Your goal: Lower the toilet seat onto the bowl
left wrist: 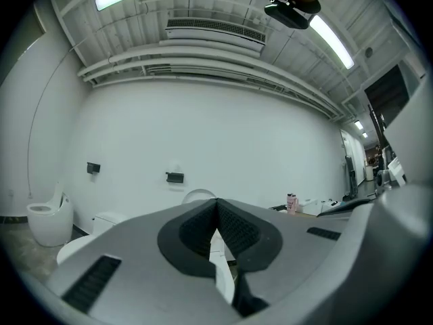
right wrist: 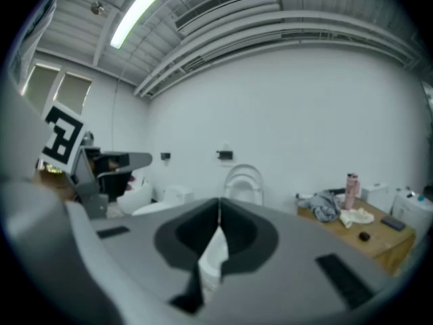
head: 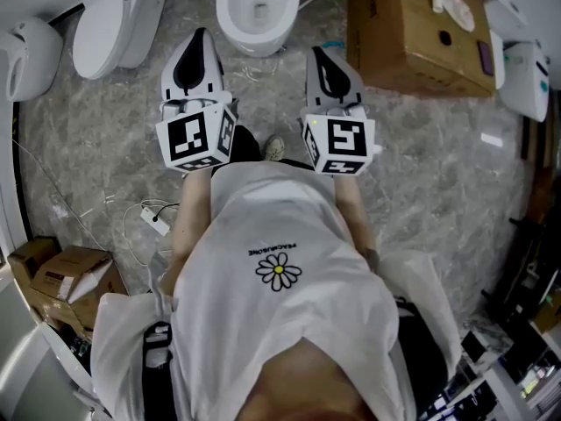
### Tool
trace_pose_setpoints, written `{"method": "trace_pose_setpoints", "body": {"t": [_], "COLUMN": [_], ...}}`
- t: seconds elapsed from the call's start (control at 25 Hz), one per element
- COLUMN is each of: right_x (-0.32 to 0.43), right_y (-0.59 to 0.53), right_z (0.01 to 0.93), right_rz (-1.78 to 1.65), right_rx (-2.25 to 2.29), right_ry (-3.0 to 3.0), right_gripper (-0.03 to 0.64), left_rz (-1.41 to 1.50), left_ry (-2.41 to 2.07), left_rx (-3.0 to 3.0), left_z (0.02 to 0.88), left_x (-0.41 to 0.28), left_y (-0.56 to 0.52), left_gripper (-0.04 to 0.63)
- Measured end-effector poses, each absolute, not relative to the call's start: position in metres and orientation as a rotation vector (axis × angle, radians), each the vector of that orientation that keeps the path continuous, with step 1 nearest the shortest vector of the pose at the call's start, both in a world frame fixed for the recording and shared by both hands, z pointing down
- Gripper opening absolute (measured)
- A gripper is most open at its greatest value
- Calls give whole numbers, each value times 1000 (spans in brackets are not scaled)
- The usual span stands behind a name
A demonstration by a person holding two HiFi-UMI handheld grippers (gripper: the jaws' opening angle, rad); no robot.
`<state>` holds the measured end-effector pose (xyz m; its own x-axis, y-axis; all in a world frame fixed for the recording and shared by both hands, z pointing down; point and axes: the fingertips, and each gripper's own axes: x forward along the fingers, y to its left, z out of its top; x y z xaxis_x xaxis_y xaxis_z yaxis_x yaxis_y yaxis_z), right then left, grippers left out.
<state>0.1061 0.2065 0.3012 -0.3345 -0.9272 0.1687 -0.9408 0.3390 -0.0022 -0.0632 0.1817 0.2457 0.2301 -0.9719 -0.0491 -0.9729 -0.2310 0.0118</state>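
The left tool (head: 201,35), clenched on nothing, hung just left of the toilet bowl (head: 224,11). The toilet seat (right wrist: 243,168) stood upright behind the bowl, its base hidden by the jaws. The right tool (head: 319,55), also clenched empty, hung just right of the bowl.

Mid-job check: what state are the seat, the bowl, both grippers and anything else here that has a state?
toilet seat: raised upright, not yet lowered.
toilet bowl: uncovered.
left gripper: shut, nothing between its jaws.
right gripper: shut, nothing between its jaws.
neighbouring toilet: lid down.
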Motion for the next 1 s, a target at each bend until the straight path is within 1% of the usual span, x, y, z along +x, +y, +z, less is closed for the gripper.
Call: {"method": "trace_pose_setpoints", "body": {"t": [0.48, 1.0], "right_x": [124, 136], "right_y": [207, 193], "right_z": [277, 262], "right_rz": [71, -35], "right_rx": [1791, 1893], "right_ry": [-2487, -2418], "right_gripper": [31, 31], "left_rz": [148, 231], "left_ry": [1854, 1843], "left_rx": [-2424, -2408], "left_z": [216, 202], "left_x": [-43, -53], "left_y": [184, 161], "left_gripper": [20, 20]}}
